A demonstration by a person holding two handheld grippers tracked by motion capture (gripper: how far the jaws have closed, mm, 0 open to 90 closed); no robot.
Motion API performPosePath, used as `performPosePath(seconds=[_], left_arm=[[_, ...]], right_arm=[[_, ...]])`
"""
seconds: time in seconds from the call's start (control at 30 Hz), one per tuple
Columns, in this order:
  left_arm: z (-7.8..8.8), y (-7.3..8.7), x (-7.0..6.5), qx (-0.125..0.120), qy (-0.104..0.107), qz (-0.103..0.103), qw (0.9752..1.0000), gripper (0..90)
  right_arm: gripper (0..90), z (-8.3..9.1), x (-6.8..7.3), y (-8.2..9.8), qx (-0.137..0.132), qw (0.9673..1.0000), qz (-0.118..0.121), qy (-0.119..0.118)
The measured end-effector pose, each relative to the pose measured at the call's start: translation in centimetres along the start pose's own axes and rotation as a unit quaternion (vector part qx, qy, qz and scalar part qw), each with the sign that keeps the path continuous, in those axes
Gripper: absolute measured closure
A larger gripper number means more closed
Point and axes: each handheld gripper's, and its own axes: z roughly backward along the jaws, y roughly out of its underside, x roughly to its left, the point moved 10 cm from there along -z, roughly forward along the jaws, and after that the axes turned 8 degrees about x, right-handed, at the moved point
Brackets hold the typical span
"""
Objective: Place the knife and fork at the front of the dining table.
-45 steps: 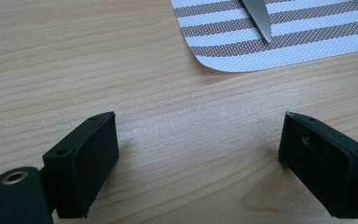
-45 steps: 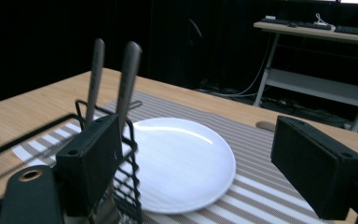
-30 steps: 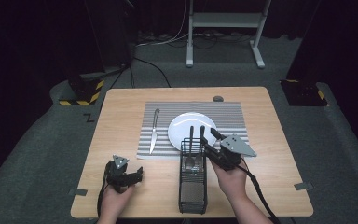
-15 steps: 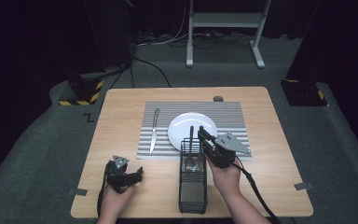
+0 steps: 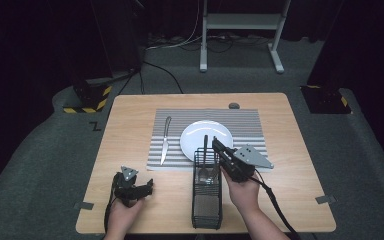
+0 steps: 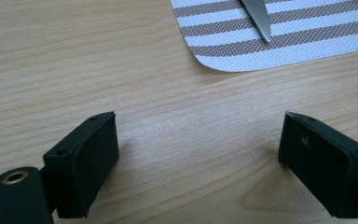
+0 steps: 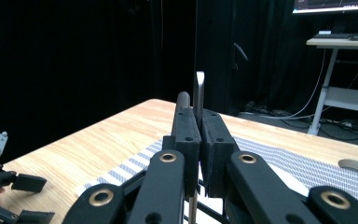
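Observation:
A black wire caddy (image 5: 207, 210) stands at the table's front edge with cutlery upright in it. My right gripper (image 5: 215, 144) reaches over its far end, and its jaws have just been closing. They are now shut on a metal utensil handle (image 7: 199, 88) that rises between the pads (image 7: 186, 128); a second, darker handle (image 7: 182, 99) stands right beside it. My left gripper (image 5: 147, 186) rests low on the bare wood at the front left, open, with nothing between its fingers (image 6: 86, 163).
A striped placemat (image 5: 250, 125) holds a white plate (image 5: 200, 132) just behind the caddy, with a knife (image 5: 165, 137) lying at its left edge. A small round disc (image 5: 234, 105) sits near the table's far edge.
The right gripper's jaws have closed on the utensil handle at the caddy's far end, after shifting slightly left toward it. The left gripper has stayed put.

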Motion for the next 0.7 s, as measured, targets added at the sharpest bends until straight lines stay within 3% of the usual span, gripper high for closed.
performPosePath(seconds=[0.2, 0.7], left_arm=[[0.0, 0.0, 0.0, 0.0, 0.0, 0.0, 1.0, 11.9], [0.0, 0.0, 0.0, -0.002, 0.0, 0.001, 1.0, 11.9]], right_arm=[[86.9, 0.6, 0.2, -1.1, -0.014, 0.9999, 0.01, 0.002], [87.0, 3.7, 1.1, -6.3, -0.085, 0.9962, 0.02, 0.001]])
